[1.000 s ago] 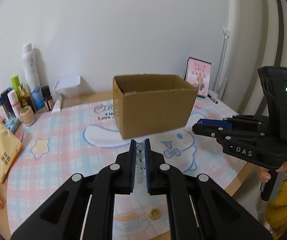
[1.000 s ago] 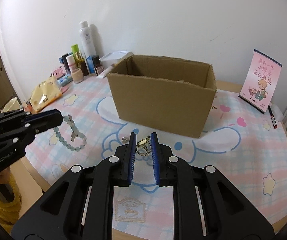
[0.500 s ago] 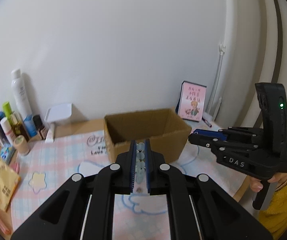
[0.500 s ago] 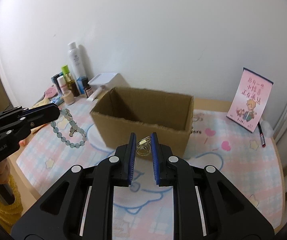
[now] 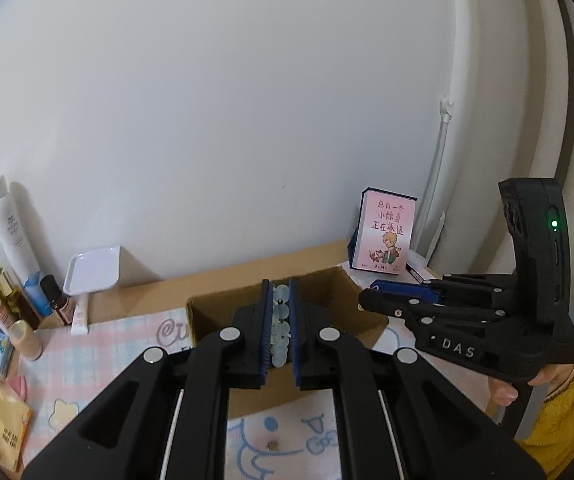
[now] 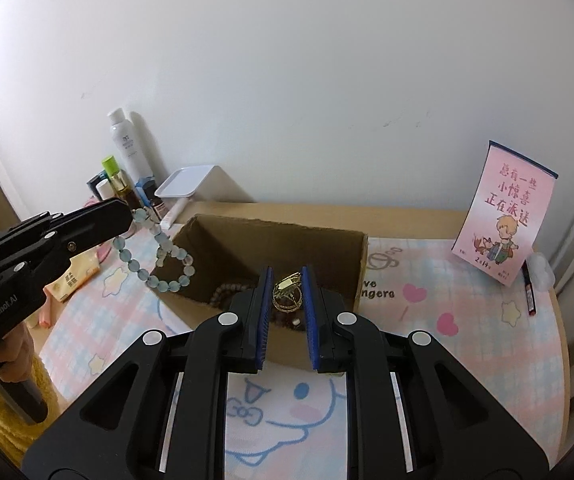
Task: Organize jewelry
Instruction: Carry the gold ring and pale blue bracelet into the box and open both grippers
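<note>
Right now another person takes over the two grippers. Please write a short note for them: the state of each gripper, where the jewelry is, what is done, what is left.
Left gripper: shut on the pale bead bracelet, which hangs by the cardboard box's left edge.
Right gripper: shut on the gold piece, above the box.
Done: a dark bead strand lies inside the box.
Left: release both pieces into the box; a small gold item is on the mat.

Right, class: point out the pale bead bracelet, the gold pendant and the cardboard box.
pale bead bracelet (image 6: pixel 159 258), right wrist view, on the hanging loop.
gold pendant (image 6: pixel 285 294), right wrist view, on its middle.
cardboard box (image 6: pixel 361 258), right wrist view, on its right wall.
</note>
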`<move>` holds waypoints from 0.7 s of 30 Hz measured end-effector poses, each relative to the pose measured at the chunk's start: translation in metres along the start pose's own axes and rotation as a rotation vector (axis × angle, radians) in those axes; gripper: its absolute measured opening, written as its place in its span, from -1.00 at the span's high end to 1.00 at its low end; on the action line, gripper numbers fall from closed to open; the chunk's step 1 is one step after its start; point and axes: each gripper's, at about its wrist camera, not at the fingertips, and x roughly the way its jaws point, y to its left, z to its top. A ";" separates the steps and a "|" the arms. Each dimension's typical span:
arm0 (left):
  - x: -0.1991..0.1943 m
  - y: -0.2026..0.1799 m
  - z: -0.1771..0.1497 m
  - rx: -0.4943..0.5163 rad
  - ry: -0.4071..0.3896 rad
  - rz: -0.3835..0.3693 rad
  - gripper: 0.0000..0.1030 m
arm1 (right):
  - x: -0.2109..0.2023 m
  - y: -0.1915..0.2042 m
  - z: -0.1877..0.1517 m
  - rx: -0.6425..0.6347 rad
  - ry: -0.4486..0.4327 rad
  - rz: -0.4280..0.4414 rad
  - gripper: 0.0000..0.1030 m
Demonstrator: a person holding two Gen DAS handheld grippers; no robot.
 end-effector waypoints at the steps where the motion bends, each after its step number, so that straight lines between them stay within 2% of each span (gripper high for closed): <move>1: 0.005 0.000 0.002 0.001 0.005 0.002 0.85 | 0.005 -0.002 0.003 0.006 0.010 0.001 0.72; 11: 0.055 0.011 0.003 -0.023 0.117 -0.010 0.85 | 0.049 -0.013 0.010 0.024 0.127 -0.007 0.72; 21: 0.083 0.020 -0.007 -0.030 0.193 -0.011 0.84 | 0.068 -0.012 0.009 0.007 0.154 -0.001 0.72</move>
